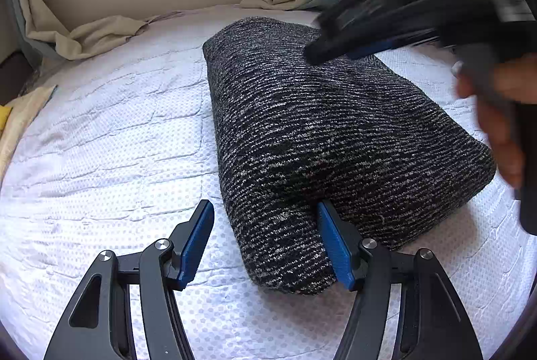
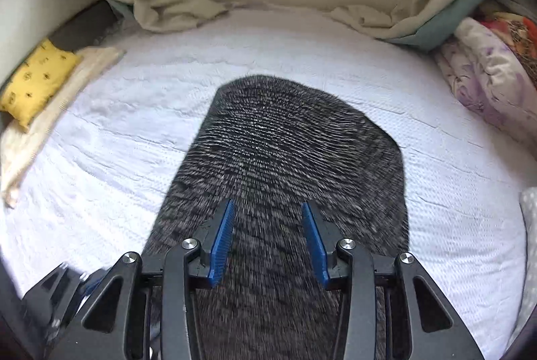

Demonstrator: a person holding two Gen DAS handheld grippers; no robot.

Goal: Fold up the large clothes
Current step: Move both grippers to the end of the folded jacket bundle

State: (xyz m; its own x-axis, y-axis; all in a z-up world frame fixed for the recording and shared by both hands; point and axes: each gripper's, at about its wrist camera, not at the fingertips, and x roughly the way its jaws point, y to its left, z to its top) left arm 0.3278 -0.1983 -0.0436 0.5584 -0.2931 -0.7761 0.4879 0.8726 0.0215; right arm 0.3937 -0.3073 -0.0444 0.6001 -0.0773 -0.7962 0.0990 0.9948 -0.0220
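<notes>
A dark black-and-grey knit garment [image 1: 335,131] lies folded into a thick oblong bundle on the white quilted bed [image 1: 100,158]. My left gripper [image 1: 265,205] is open and straddles the bundle's near corner. Its right pad [image 1: 332,242] rests against the knit, while its left pad [image 1: 198,239] stands apart over the quilt. In the right wrist view the same garment [image 2: 268,151] stretches away, blurred by motion. My right gripper [image 2: 268,204] hovers open above it with nothing pinched. In the left wrist view the right gripper [image 1: 322,47], held by a hand [image 1: 500,125], is a blur over the bundle's far end.
A crumpled beige sheet [image 1: 100,34] is bunched along the headboard. A yellow cushion [image 2: 33,81] on cream cloth lies at the left edge of the bed. Purple floral bedding [image 2: 486,81] is piled at the right. White quilt lies bare on both sides of the bundle.
</notes>
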